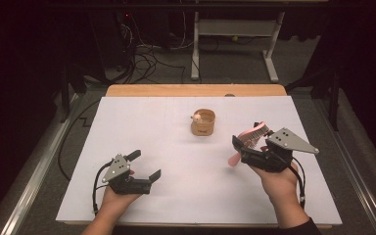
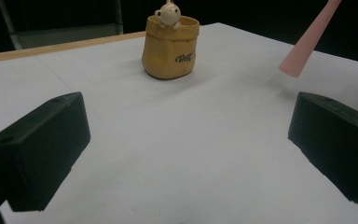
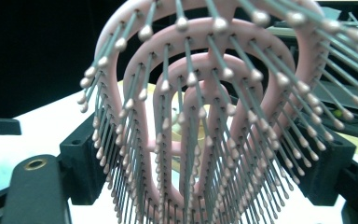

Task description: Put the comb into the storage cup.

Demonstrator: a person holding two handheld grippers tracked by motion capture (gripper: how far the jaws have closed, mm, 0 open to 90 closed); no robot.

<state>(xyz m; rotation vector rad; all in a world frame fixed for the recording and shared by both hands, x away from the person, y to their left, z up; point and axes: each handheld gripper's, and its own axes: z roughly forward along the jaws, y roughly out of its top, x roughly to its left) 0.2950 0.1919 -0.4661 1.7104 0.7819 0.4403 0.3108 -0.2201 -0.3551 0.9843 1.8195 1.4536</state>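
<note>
Pink hairbrush (image 3: 205, 93), looped plastic ribs, ball-tipped bristles, pinched in right gripper (image 1: 248, 143) (left gripper (image 1: 144, 166) spread, empty).

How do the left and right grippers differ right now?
The right gripper is shut on the pink hairbrush; the left gripper is open with nothing between its jaws. The right gripper sits nearer the tan pot; the left gripper sits farther from it. Both are hand-held above the white table.
</note>
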